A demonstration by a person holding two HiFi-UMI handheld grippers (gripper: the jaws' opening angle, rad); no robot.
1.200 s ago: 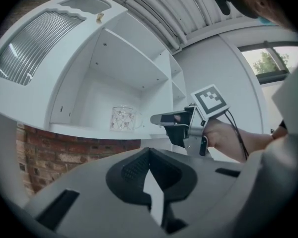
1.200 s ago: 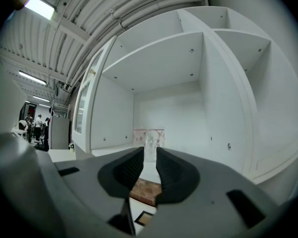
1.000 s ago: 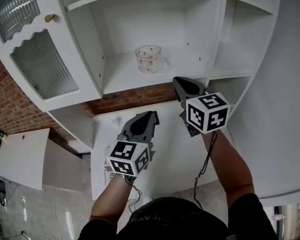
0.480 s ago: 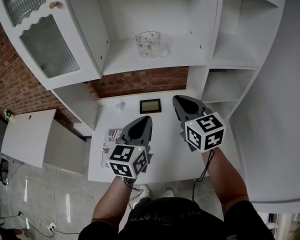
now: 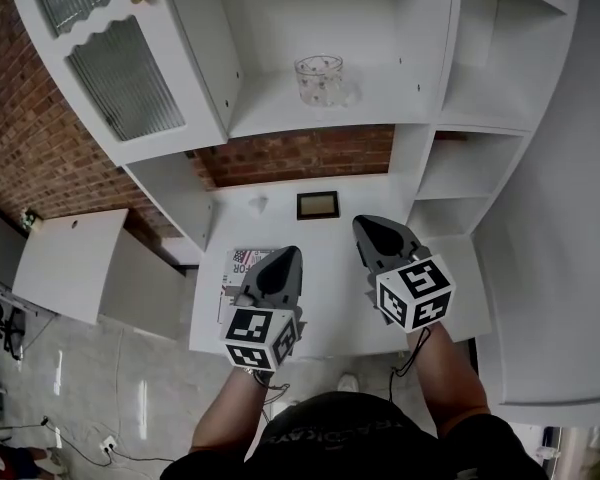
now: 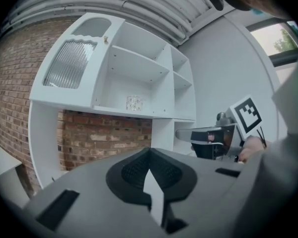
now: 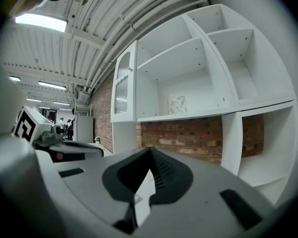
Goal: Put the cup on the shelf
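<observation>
Head view: you look steeply down at a white cabinet against a brick wall (image 5: pixel 300 153). The clear glass cup (image 5: pixel 320 78) stands upright on the shelf (image 5: pixel 270 120), right of its middle, with nothing touching it. Your left gripper (image 5: pixel 283 256) and right gripper (image 5: pixel 364 225) hang low over the white surface (image 5: pixel 325 303), well apart from the cup. A small framed picture (image 5: pixel 318 205) and a printed paper (image 5: pixel 238 262) lie on that surface.

Left gripper view: the left gripper (image 6: pixel 149 151) is clenched, tips meeting with nothing between them. The cup (image 6: pixel 134 102) sits far ahead on the shelf, and the right gripper (image 6: pixel 208 134) is alongside.

Right gripper view: the right gripper (image 7: pixel 150 150) is also clenched and empty. The cup (image 7: pixel 177 104) is small and distant on the shelf.

The task looks done, so little is left to go wrong. The main risk would be reaching back in. A closed gripper nudging the glass could tip it or push it off the shelf. The open ribbed-glass door (image 5: pixel 125 88) on your left could also be struck if you swing that arm wide.

Compared with half a second ago, both grippers sit lower and farther from the shelf. The cup has not moved.
</observation>
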